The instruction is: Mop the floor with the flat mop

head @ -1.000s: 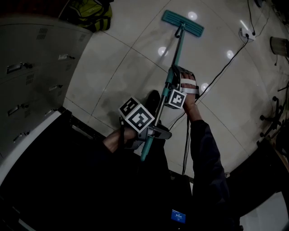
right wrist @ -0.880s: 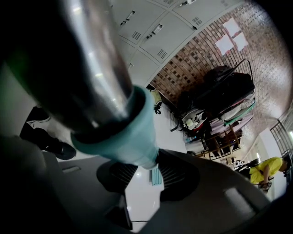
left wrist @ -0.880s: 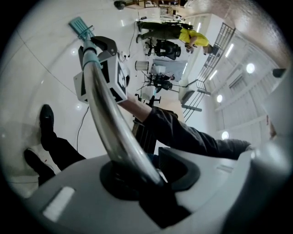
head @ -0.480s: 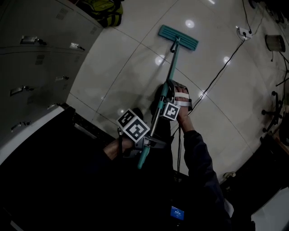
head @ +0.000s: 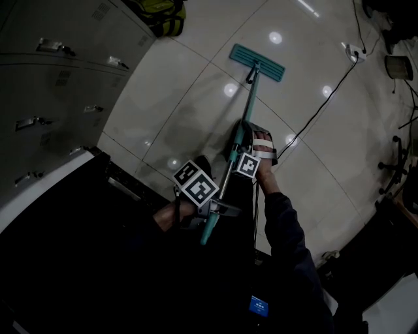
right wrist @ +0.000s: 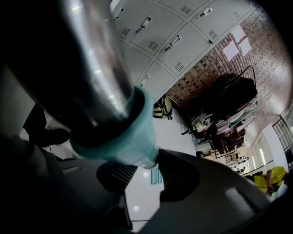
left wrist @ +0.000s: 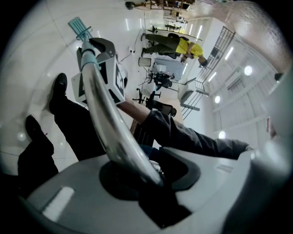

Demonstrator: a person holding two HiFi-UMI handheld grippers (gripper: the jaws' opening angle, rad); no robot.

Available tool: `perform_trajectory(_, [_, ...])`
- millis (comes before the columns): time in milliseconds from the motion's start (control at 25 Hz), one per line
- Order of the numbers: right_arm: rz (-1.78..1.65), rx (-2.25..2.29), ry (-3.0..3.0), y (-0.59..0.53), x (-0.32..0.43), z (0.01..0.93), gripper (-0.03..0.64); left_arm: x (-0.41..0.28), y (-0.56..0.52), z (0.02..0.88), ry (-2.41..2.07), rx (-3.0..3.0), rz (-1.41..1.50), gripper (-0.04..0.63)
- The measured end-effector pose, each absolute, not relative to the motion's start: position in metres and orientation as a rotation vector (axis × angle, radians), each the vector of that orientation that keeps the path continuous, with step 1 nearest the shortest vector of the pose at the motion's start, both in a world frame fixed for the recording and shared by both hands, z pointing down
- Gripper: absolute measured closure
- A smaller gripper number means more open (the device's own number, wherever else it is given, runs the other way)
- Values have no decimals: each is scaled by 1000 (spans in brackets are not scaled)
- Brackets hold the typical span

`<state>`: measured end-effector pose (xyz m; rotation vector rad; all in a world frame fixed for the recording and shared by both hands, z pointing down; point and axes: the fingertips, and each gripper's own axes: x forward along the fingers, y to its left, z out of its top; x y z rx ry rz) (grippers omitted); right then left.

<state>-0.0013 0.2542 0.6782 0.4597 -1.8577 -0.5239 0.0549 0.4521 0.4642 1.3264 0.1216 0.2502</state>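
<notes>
The flat mop lies with its teal head (head: pixel 257 62) on the pale tiled floor (head: pixel 176 98), its handle (head: pixel 249 98) slanting back toward me. My right gripper (head: pixel 240 140) is shut on the handle near the teal collar (right wrist: pixel 123 132). Lower down, my left gripper (head: pixel 219 207) is shut on the handle close to its teal end. In the left gripper view the silver handle (left wrist: pixel 103 109) rises from the left gripper (left wrist: pixel 146 176) past the right gripper's marker cube (left wrist: pixel 107 77) to the mop head (left wrist: pixel 80 28). Past the right gripper (right wrist: pixel 142 169) the mop head (right wrist: pixel 156 175) looks small.
Grey metal lockers (head: pixel 59 65) line the left side, with a yellow-green bag (head: pixel 160 13) on the floor beside them. A black cable (head: pixel 320 104) runs from a power strip (head: pixel 356 49) toward my feet. A dark-edged surface (head: pixel 65 248) fills the lower left. Chair bases (head: pixel 395 163) stand at right.
The mop head sits lower in the head view and a little nearer my feet. Both grippers keep their hold on the handle, and more of the lockers shows at left.
</notes>
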Motion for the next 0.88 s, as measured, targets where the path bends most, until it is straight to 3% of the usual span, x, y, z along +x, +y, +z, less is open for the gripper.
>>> perform_trajectory(360, [-540, 490, -1846, 169, 11, 689, 474, 64, 375, 480, 143, 1355, 288, 447])
perform_trajectory(880, [-544, 470, -1887, -47, 65, 679, 473, 130, 152, 466, 104, 1337, 226, 447])
